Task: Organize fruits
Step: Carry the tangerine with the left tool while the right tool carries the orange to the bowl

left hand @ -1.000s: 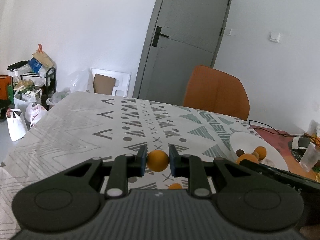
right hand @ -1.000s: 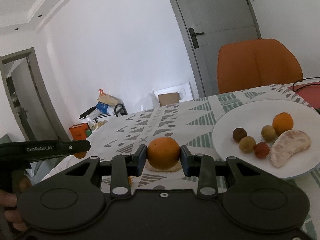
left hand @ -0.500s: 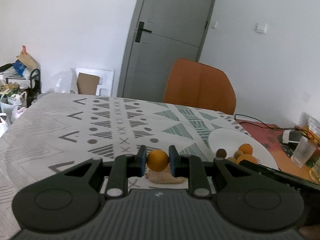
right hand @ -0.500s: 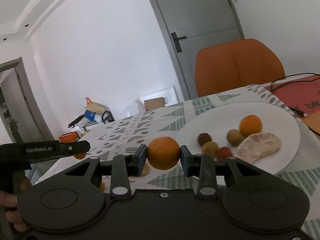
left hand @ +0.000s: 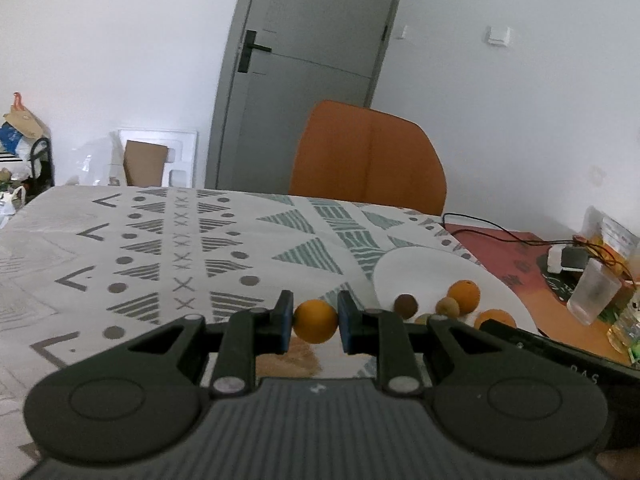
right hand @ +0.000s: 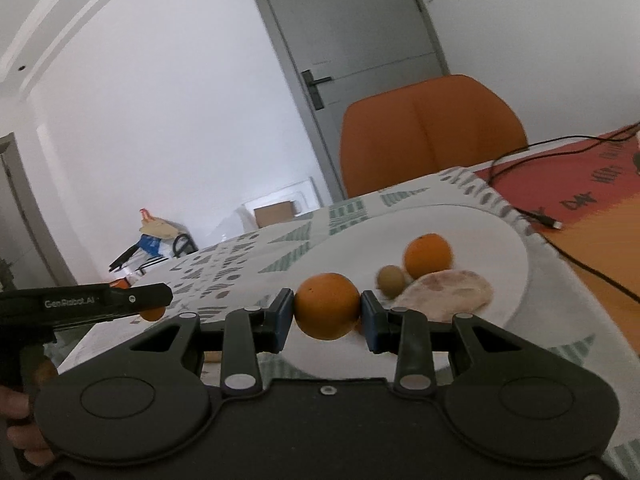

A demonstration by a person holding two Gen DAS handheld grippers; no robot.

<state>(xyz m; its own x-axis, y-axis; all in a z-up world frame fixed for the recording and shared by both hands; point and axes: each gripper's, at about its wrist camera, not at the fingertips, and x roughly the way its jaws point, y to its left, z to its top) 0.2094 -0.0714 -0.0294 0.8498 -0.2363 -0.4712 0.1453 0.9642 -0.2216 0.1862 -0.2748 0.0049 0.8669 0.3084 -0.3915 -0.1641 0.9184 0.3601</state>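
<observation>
Both grippers have swung nearer the round white plate [right hand: 516,276]; our left gripper [left hand: 315,322] clamps a small orange fruit [left hand: 315,321], our right gripper [right hand: 327,307] a larger round orange [right hand: 327,306]; we should lower each over bare plate before letting go.

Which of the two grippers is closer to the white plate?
Right. The right gripper holds its orange over the white plate's near edge; the left gripper, holding a smaller orange, sits left of it.

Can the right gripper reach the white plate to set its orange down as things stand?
Probably yes: the right gripper, shut on its orange, hangs at the white plate, whose near left part looks bare.
</observation>
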